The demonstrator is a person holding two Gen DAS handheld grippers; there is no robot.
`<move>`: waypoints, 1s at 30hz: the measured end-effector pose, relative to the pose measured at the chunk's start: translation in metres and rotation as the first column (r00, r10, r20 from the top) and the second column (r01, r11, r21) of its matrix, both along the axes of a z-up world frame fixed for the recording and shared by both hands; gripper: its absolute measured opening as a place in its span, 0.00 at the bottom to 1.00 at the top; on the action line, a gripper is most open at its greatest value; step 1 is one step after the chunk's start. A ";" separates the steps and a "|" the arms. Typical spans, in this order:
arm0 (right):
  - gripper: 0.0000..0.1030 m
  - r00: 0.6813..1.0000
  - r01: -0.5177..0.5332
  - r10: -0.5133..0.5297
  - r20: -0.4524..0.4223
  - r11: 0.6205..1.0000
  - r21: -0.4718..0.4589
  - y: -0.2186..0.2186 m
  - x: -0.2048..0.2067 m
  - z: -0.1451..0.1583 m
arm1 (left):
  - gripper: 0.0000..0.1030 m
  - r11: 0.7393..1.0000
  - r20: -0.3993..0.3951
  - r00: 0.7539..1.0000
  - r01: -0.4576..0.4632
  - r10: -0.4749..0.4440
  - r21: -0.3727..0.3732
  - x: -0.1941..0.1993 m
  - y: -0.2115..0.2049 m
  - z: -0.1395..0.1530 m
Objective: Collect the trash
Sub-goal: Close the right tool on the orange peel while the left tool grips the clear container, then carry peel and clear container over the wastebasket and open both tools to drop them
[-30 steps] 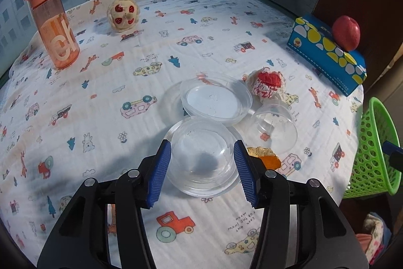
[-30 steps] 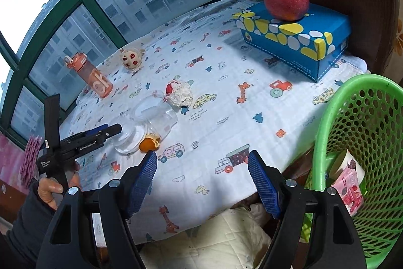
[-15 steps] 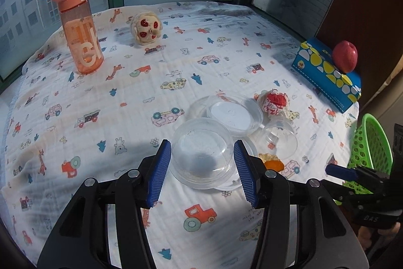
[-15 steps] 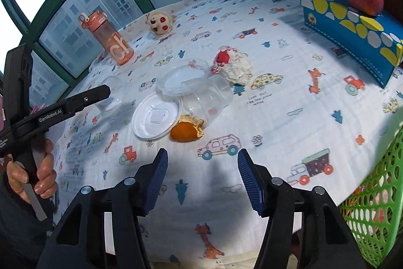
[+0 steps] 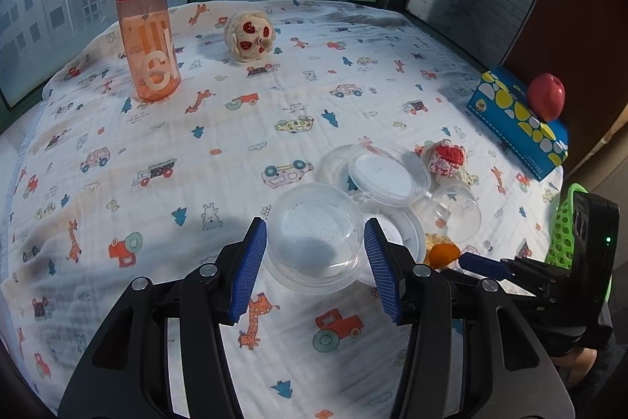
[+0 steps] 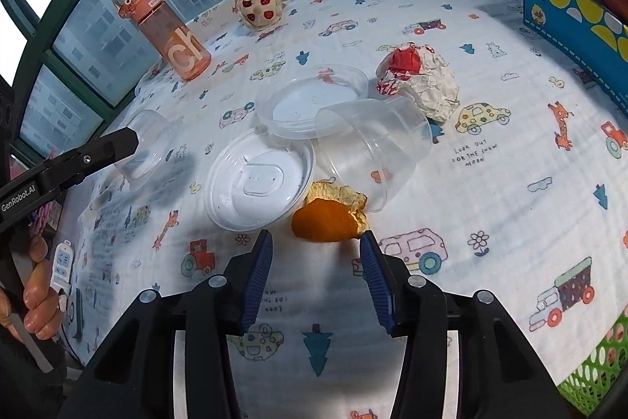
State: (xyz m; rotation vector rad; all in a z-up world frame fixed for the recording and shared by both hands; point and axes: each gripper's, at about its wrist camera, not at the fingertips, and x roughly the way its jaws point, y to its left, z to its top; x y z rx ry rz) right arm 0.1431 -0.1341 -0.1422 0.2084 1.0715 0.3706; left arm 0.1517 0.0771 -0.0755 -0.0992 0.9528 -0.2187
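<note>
My left gripper (image 5: pixel 316 254) is shut on a clear plastic cup (image 5: pixel 314 234) and holds it above the cloth; the same cup (image 6: pixel 145 148) shows at the left of the right wrist view. My right gripper (image 6: pixel 316 254) hovers low over the table. Its jaws are closing with nothing between them, and an orange peel (image 6: pixel 325 218) lies just ahead of the fingertips. Behind the peel lie a clear cup on its side (image 6: pixel 373 148), a flat clear lid (image 6: pixel 259 179), a second shallow lid (image 6: pixel 314 101) and a crumpled red-and-white wrapper (image 6: pixel 420 85).
A green mesh basket (image 6: pixel 596 372) stands off the table's near right corner. An orange water bottle (image 5: pixel 145 38) and a plush ball (image 5: pixel 249 36) stand at the back. A blue patterned box (image 5: pixel 518 120) carries a red apple (image 5: pixel 545 97) at the right edge.
My right gripper swung from the basket over to the table and came down toward the orange peel, its jaws narrowing. My left gripper lifted the clear cup and drew back.
</note>
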 end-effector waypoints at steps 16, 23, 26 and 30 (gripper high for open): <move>0.37 0.999 0.038 -0.037 0.011 0.999 -0.023 0.001 0.007 -0.008 | 0.50 1.000 -0.012 1.000 0.004 -0.004 -0.008 -0.003 -0.003 -0.004; 0.36 0.998 0.008 -0.006 0.060 0.999 -0.041 -0.008 -0.017 0.011 | 0.50 1.000 -0.001 1.000 0.024 -0.024 -0.005 -0.008 -0.016 0.003; 0.36 0.997 0.015 -0.013 0.073 0.999 -0.033 -0.021 -0.030 0.022 | 0.50 0.999 0.007 0.999 0.043 -0.043 -0.011 -0.011 -0.026 0.008; 0.36 0.993 0.051 -0.048 0.104 0.998 -0.022 -0.046 -0.048 0.039 | 0.50 0.996 0.019 0.996 0.088 -0.088 -0.014 -0.016 -0.048 0.014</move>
